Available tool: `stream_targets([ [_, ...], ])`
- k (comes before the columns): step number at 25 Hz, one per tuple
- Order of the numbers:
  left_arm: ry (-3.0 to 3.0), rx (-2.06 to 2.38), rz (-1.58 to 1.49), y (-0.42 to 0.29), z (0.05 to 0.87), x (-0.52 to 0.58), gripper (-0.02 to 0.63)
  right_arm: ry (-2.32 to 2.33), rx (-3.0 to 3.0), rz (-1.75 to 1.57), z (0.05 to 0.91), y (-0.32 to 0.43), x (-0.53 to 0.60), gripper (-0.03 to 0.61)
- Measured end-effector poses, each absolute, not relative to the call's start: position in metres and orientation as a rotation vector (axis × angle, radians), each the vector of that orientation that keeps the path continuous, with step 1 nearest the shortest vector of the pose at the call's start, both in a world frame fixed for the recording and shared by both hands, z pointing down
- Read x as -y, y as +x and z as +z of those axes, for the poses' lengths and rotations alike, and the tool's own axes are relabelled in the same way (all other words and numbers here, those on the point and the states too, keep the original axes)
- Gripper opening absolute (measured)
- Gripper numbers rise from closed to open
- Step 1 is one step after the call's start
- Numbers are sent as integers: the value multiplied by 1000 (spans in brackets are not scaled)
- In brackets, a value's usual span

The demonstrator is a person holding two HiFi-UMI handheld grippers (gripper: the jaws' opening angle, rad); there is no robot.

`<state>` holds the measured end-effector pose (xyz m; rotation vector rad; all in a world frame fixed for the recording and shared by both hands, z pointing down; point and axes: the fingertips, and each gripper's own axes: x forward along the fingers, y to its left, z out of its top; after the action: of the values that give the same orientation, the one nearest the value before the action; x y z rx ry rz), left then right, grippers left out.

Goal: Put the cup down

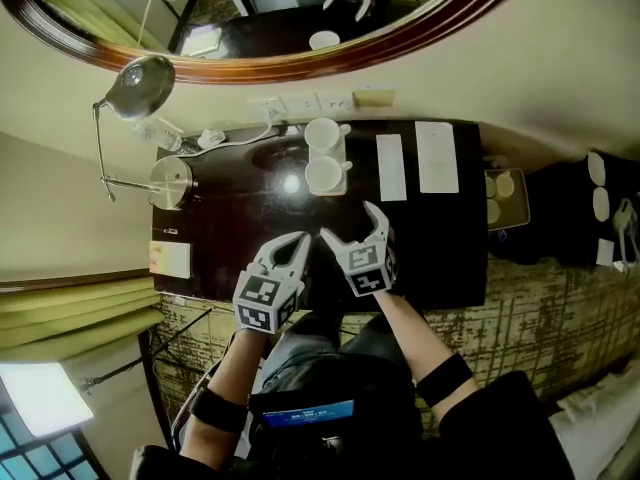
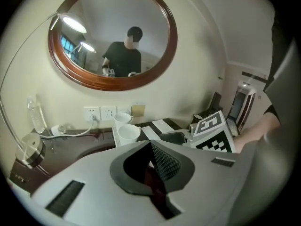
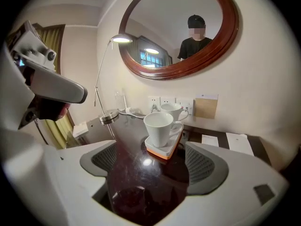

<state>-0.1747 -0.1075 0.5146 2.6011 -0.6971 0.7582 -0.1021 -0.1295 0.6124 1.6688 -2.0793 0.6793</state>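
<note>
Cup (image 3: 160,126) on tray (image 3: 165,150); R tongs (image 3: 154,166) wide, empty; L tongs (image 2: 153,167) closed.

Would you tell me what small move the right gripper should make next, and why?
Probably draw the right gripper straight back from the near cup. Its jaws stand wide apart with nothing between them, and the cup already sits upright on the tray, clear of the gripper, so only a retreat seems left.

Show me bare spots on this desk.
Bare: the desk between the lamp base and the tray, and the strip in front of the tray. Crowded: the back edge, with cable, two cups and paper cards right of the tray.
</note>
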Motion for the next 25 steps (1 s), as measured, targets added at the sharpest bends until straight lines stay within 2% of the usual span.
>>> stream_targets([
  [7,2630,599,764,-175,536,122,1,1844,2010,612,624,-105,161,517],
  [25,2524,642,737,-194,572,136,0,1881,2020,634,643,-98,221,515],
])
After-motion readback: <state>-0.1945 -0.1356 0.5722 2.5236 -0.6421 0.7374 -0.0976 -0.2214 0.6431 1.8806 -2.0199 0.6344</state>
